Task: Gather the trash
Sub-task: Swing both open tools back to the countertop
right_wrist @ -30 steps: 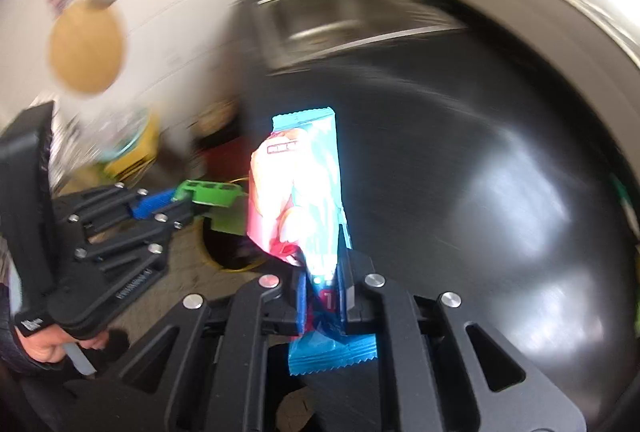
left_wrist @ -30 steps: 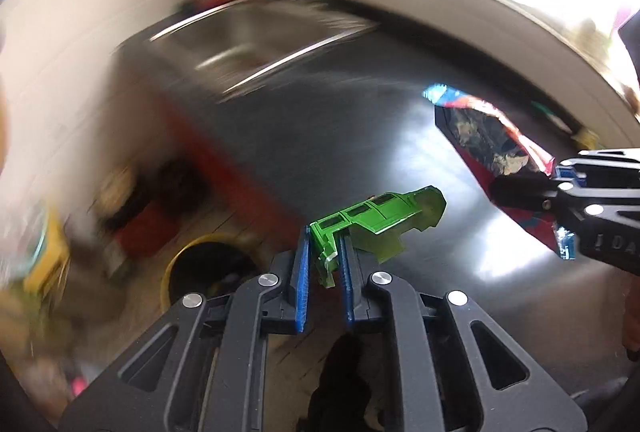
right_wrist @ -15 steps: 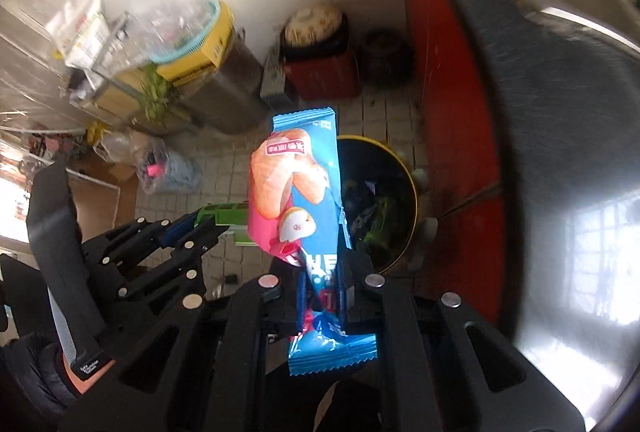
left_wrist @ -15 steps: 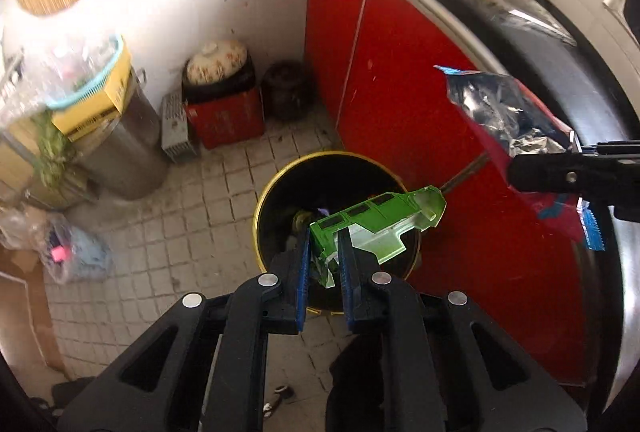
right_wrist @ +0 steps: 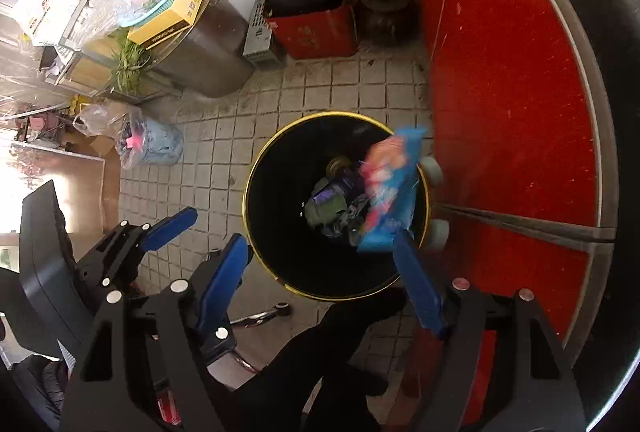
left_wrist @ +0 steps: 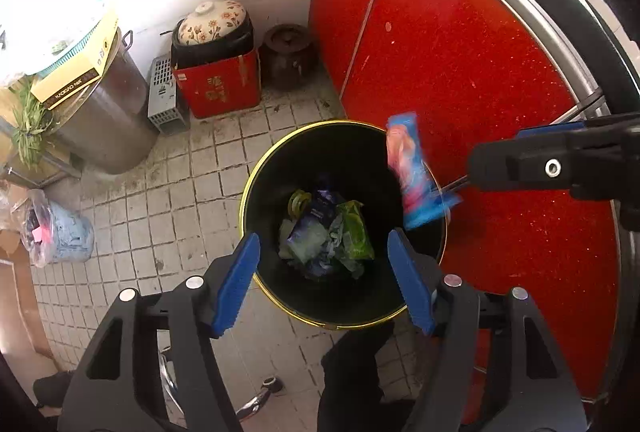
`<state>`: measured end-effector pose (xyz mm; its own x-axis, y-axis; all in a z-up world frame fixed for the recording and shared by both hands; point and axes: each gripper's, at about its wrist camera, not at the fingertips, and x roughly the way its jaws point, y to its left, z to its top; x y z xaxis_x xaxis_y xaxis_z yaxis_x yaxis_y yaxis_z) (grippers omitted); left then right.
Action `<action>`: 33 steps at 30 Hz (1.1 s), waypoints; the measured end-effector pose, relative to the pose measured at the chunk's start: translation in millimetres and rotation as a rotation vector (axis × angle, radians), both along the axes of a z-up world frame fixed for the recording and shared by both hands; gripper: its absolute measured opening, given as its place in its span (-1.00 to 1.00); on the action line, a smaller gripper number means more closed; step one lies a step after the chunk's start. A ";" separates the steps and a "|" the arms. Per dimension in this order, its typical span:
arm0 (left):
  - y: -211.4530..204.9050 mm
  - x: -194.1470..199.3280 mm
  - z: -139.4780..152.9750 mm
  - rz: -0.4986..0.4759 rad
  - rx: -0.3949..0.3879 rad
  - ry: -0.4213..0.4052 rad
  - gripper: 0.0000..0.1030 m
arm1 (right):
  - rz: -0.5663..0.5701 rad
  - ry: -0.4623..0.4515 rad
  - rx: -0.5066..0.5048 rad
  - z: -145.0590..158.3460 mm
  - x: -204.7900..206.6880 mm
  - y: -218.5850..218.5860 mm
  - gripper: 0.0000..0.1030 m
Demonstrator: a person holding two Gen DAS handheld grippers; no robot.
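Note:
A black bin with a yellow rim (left_wrist: 250,184) (right_wrist: 256,160) stands on the tiled floor below both grippers, with crumpled wrappers (left_wrist: 328,232) (right_wrist: 336,204) at its bottom. My left gripper (left_wrist: 324,280) is open and empty above the bin. My right gripper (right_wrist: 324,272) is open too. A blue and pink snack wrapper (left_wrist: 412,172) (right_wrist: 388,192) is blurred in mid-air over the bin's right side, free of both grippers. The right gripper (left_wrist: 552,164) shows at the right of the left wrist view. The left gripper (right_wrist: 160,228) shows at the left of the right wrist view.
A red cabinet front (left_wrist: 460,52) under a dark counter rises right of the bin. A red box with a flowered pot (left_wrist: 216,84), a dark jar (left_wrist: 288,52), a steel drum (left_wrist: 104,112) and a plastic bag (left_wrist: 56,232) stand along the wall.
Both grippers have opened over the bin. The green plastic piece has left the left gripper and the snack wrapper has left the right one and is falling.

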<state>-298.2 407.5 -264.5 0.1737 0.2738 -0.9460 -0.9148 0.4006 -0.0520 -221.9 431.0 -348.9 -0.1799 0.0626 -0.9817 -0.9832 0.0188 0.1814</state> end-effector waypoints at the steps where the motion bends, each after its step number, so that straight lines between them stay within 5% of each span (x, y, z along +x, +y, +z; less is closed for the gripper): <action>1: -0.1 0.0 0.3 -0.004 0.000 0.003 0.26 | 0.002 0.007 -0.001 0.9 -0.1 -0.9 0.41; 8: -3.9 4.9 15.5 -0.031 0.021 0.006 0.26 | -0.026 0.030 0.057 42.6 10.4 -18.5 0.41; 15: -31.9 51.3 99.4 -0.198 0.195 -0.020 0.74 | -0.177 0.029 0.290 176.1 64.1 -89.6 0.57; 23: -140.4 196.5 194.3 -0.691 0.323 -0.165 0.85 | -0.616 -0.215 0.495 297.3 183.7 -285.4 0.70; 28: -232.3 296.1 218.4 -0.988 0.260 -0.266 0.86 | -0.926 -0.365 0.541 328.6 235.0 -434.9 0.70; 33: -317.6 371.4 227.9 -1.137 0.143 -0.318 0.86 | -1.184 -0.459 0.565 335.4 253.9 -565.0 0.70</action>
